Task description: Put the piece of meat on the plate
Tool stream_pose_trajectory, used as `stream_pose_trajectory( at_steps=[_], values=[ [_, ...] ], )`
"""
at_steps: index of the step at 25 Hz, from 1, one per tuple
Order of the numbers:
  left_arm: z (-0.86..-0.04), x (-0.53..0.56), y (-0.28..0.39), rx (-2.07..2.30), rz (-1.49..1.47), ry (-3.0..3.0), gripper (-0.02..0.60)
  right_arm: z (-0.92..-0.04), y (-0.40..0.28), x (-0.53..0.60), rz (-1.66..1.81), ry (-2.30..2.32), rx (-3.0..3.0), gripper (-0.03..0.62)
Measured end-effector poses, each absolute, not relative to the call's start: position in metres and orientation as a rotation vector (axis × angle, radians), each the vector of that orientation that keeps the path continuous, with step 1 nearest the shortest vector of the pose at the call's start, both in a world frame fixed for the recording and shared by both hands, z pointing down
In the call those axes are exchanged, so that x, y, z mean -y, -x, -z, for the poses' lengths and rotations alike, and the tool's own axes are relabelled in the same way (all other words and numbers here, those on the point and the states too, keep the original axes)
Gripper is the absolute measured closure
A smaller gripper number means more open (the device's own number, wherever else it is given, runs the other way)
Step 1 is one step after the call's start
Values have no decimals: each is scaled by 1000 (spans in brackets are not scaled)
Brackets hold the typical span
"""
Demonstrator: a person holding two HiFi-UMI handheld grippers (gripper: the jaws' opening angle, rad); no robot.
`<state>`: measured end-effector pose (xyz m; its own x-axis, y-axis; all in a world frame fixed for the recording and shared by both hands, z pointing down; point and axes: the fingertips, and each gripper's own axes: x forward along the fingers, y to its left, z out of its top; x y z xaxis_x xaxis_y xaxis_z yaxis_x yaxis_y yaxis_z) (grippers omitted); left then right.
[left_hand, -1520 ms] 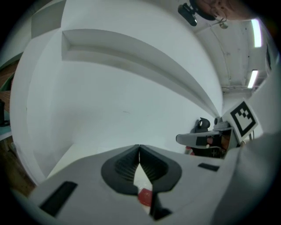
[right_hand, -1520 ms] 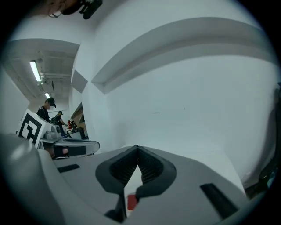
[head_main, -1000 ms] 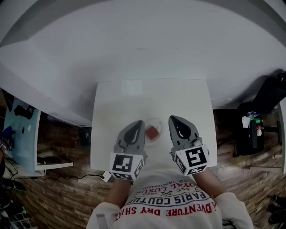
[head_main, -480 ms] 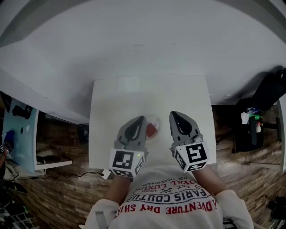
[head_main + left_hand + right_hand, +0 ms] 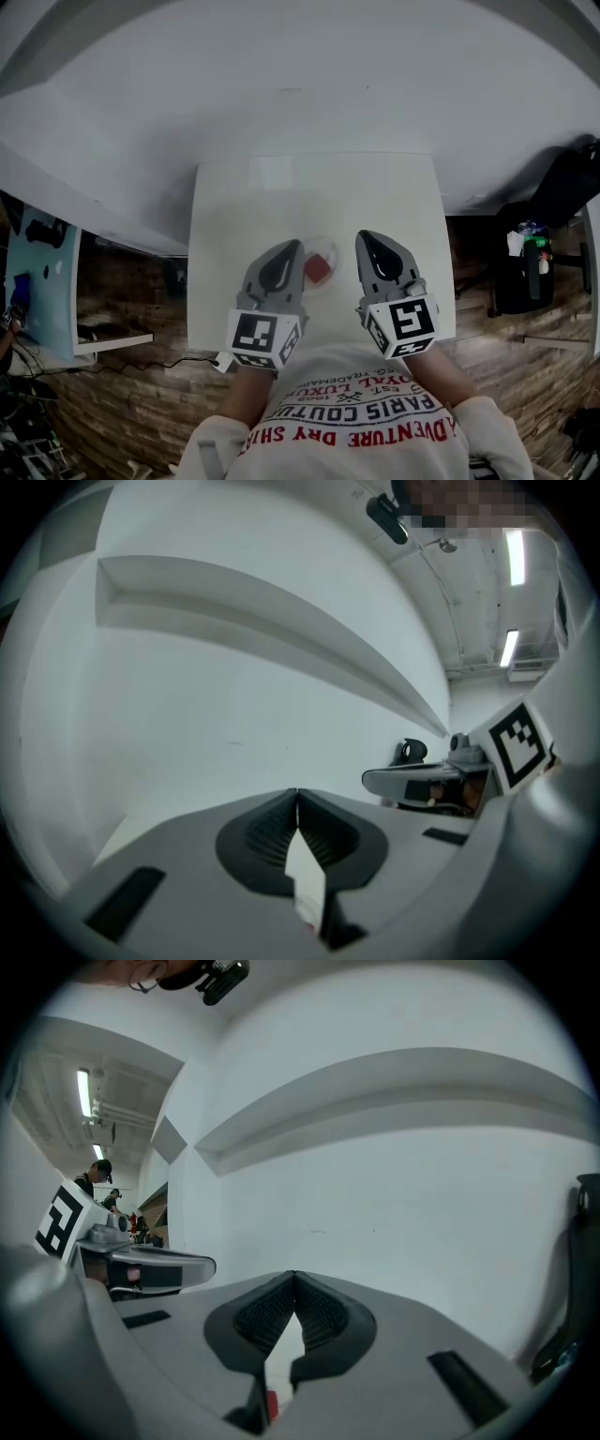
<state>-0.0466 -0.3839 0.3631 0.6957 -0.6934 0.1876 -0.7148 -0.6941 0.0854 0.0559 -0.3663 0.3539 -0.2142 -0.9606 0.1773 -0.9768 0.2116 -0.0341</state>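
The piece of meat (image 5: 317, 269), a small red block, lies on a small pale plate (image 5: 327, 249) near the front of the white table (image 5: 281, 202). My left gripper (image 5: 297, 246) hangs just left of the plate, its body covering the plate's left edge. My right gripper (image 5: 362, 237) is just right of the plate. Both are above the table and shut, with nothing between the jaws. In the left gripper view the tips (image 5: 297, 794) meet. The right gripper view shows its tips (image 5: 294, 1276) meeting too, and a red sliver (image 5: 272, 1403) shows below them.
A plain white wall rises behind the table. The table ends shortly left of the left gripper and right of the right gripper. A light blue desk (image 5: 42, 281) stands at the far left and dark bags (image 5: 534, 267) on the wooden floor at the right.
The head view has shifted slightly. The left gripper now covers a bit more of the plate's left side. Both grippers stay shut beside the plate and the meat has not moved.
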Motion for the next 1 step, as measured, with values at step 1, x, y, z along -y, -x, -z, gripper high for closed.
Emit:
stream_pose_trajectory(
  at_steps=[1],
  values=[
    [-363,384,48,1153,-210,-2747,575,-355,-55,366,-214,-1889,2350,582]
  ],
)
